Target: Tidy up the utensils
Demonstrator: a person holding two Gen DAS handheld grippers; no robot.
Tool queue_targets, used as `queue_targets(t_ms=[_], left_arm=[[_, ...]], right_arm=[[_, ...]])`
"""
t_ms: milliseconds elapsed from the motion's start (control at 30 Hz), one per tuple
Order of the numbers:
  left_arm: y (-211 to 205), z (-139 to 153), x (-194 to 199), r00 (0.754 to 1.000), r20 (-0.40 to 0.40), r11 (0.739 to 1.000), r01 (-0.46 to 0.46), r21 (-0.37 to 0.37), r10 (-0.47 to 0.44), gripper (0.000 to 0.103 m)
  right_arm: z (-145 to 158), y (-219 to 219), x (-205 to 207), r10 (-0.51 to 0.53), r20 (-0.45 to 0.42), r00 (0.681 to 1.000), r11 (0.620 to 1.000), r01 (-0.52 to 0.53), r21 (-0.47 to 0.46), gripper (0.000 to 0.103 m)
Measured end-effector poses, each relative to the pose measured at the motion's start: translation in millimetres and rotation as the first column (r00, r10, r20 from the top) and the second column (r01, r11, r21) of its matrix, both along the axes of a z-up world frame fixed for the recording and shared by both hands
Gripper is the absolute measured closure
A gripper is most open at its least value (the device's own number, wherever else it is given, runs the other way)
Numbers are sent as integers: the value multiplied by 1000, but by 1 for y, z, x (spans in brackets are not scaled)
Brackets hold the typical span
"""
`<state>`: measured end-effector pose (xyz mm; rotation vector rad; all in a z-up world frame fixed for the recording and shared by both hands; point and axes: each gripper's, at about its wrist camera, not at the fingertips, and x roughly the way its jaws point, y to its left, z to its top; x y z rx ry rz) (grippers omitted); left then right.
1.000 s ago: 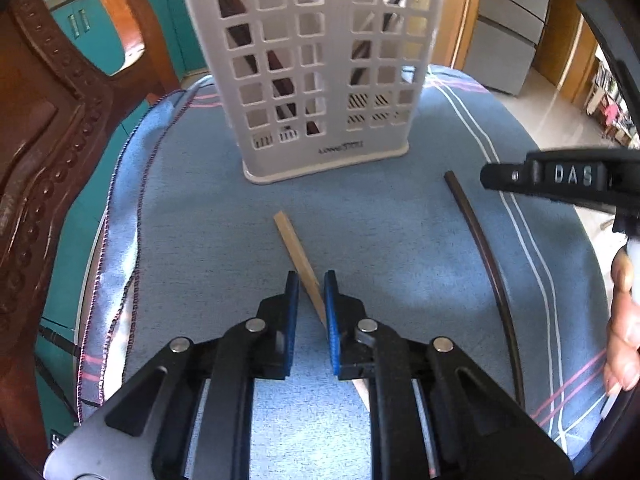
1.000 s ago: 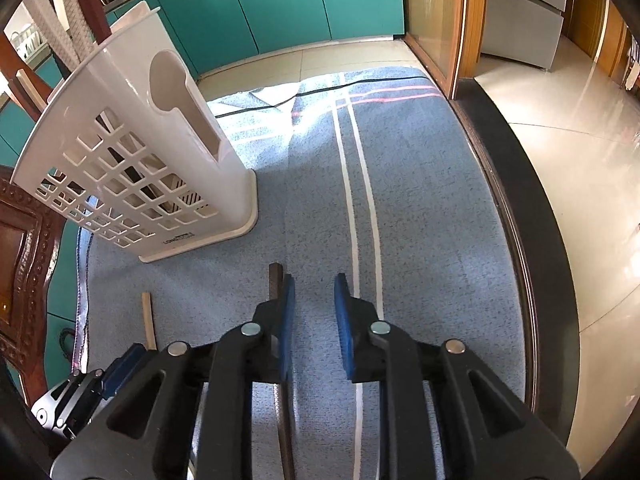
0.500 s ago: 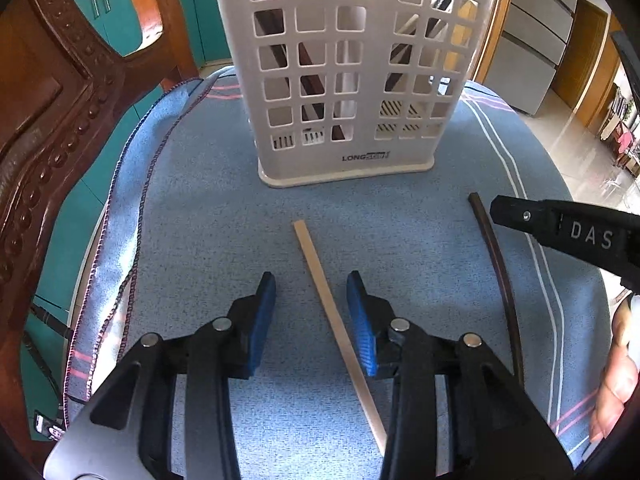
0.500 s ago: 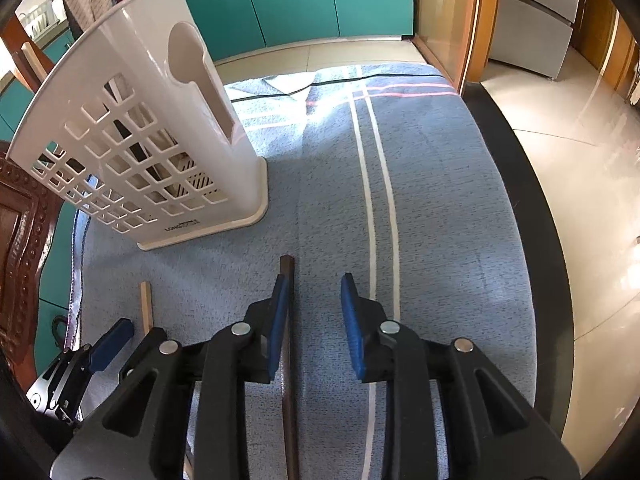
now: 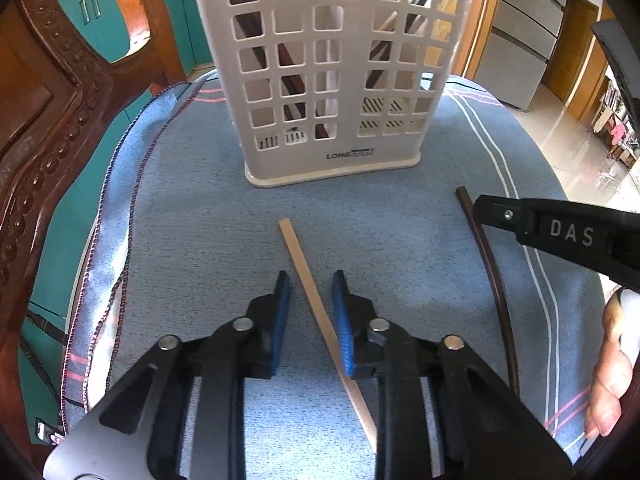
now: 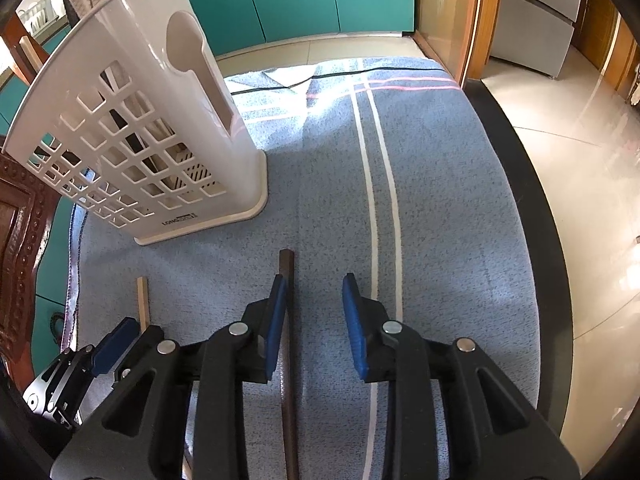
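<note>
pale chopstick [image 5: 316, 300] between open left jaws, dark chopstick [image 6: 287, 280] beside right jaws

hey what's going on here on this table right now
A person is tidying chopsticks into the white holder. The left gripper is open around a light chopstick lying on the blue cloth. The right gripper, also open, sits beside a dark chopstick. Neither is gripped yet.

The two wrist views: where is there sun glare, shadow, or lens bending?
Right wrist view: sunlight washes out a patch of the blue woven tablecloth behind the white plastic lattice basket, and the tiled floor reflects brightly. Left wrist view: a soft shadow lies right of the open left gripper; the dark brown chopstick looks curved near the edge, fisheye distortion.
</note>
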<state>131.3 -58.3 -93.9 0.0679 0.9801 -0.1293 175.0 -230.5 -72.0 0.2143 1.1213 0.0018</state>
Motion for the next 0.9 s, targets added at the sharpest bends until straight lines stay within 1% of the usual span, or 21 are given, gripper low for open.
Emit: queue_targets(t_ms=[100, 200, 333, 400, 733, 900], left_arm=[[-2, 0, 0, 1000, 0, 1000, 12, 1, -12, 86], [-3, 0, -1, 1000, -6, 1000, 26, -4, -26, 88], [-6, 1, -3, 997, -29, 996, 77, -38, -78, 88], [-9, 1, -6, 995, -31, 995, 90, -36, -92, 89], [-2, 1, 1, 999, -32, 999, 38, -18, -39, 88], [-1, 1, 4, 999, -33, 999, 35, -18, -36, 87]], right_arm=[[-2, 1, 1, 0, -3, 1000, 1000, 0, -1, 73], [-2, 1, 2, -2, -3, 1000, 1000, 2, 1, 68], [-2, 1, 1, -5, 0, 1000, 1000, 5, 5, 68], [-3, 0, 1, -6, 0, 1000, 1000, 6, 8, 68], [-4, 4, 0, 14, -5, 1000, 1000, -14, -3, 68], [-9, 19, -1, 59, -12, 998, 994, -60, -90, 68]])
